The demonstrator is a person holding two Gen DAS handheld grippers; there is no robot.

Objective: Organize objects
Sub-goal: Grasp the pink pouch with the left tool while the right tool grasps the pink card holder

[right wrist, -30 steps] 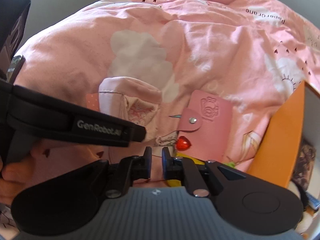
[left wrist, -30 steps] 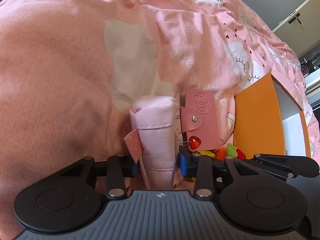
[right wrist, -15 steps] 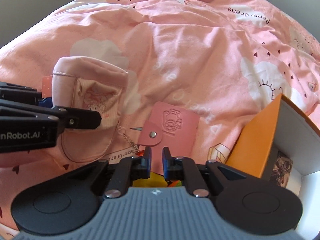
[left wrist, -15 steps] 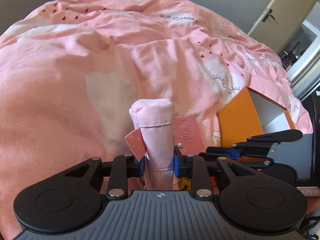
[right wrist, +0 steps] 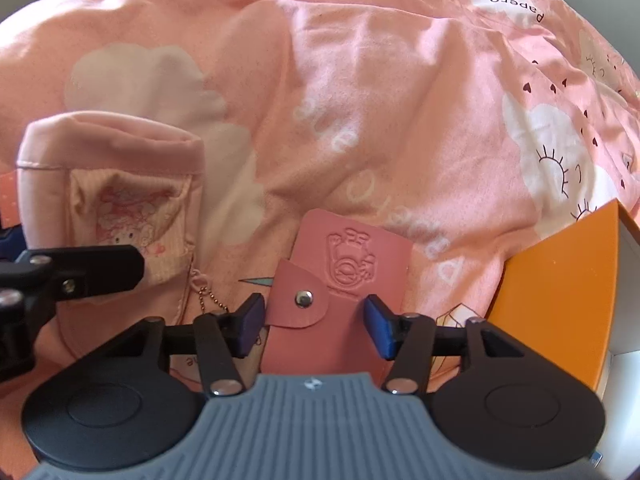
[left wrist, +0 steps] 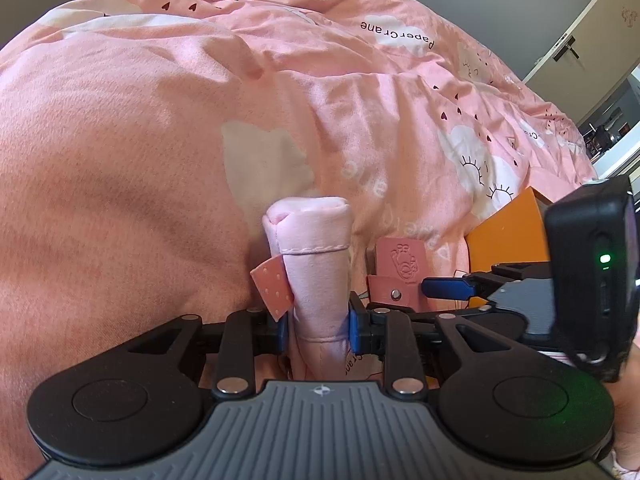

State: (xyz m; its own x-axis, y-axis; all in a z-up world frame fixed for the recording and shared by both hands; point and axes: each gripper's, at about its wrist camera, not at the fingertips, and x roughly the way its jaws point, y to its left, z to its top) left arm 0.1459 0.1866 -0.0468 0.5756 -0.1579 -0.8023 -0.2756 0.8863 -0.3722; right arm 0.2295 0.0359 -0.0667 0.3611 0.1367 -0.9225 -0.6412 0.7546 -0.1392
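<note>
A soft pink fabric pouch (left wrist: 316, 264) stands upright between the pads of my left gripper (left wrist: 318, 324), which is shut on its lower part. The right wrist view shows the same pouch (right wrist: 108, 184) at the left, with a cartoon print and a small ball chain (right wrist: 208, 296). A pink snap-button card wallet (right wrist: 352, 264) lies flat on the bedspread. My right gripper (right wrist: 316, 322) hovers just over it, its jaws opening, the wallet between the blue pads but not pressed. In the left wrist view the wallet (left wrist: 400, 256) lies to the right of the pouch.
A rumpled pink bedspread (right wrist: 360, 80) with cloud prints covers the whole surface. An orange box (right wrist: 560, 280) with a white inside stands open at the right, close to the wallet. A cupboard door (left wrist: 592, 32) is beyond the bed.
My right gripper went from shut to open and dropped closer over the wallet. The left gripper kept its grip on the pouch and shifted a little.
</note>
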